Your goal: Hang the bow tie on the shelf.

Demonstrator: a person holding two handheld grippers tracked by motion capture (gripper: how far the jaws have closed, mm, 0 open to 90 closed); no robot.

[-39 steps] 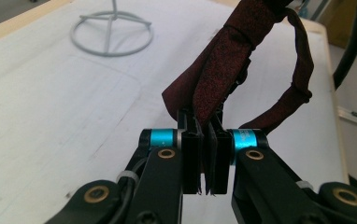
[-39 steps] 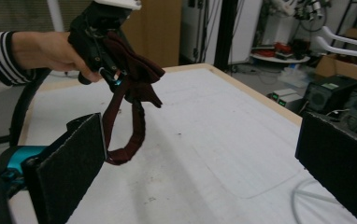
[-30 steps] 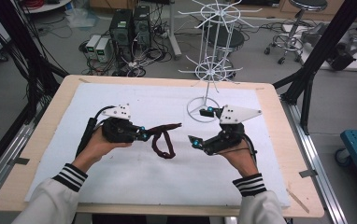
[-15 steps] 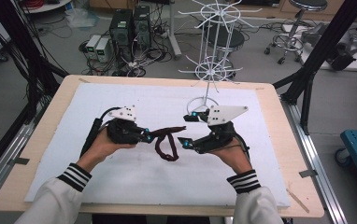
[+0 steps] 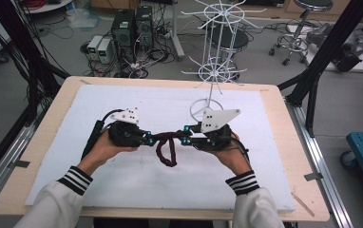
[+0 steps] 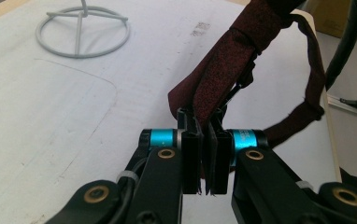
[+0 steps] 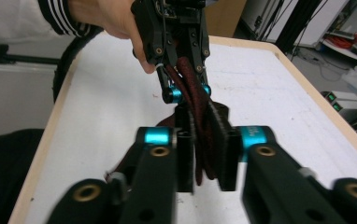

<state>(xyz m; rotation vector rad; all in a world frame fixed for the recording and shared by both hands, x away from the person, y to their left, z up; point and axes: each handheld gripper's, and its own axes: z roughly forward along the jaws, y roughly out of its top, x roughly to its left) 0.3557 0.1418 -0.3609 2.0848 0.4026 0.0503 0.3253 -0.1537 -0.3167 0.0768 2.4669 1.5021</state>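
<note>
At centre left of the high view, the left gripper (image 5: 147, 137) is clenched on one end of a dark red strap (image 5: 166, 151); at centre, the right gripper (image 5: 185, 135) has just closed onto its other end, the loop sagging between them above the table (image 5: 274, 190); no lettering is legible

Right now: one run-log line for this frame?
left gripper: shut on dark red strap | right gripper: just closed on strap | strap loop hangs between | wire rack: untouched

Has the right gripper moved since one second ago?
Yes. The right gripper went left, away from the wire stand's base ring, closing onto the dark red strap.
</note>
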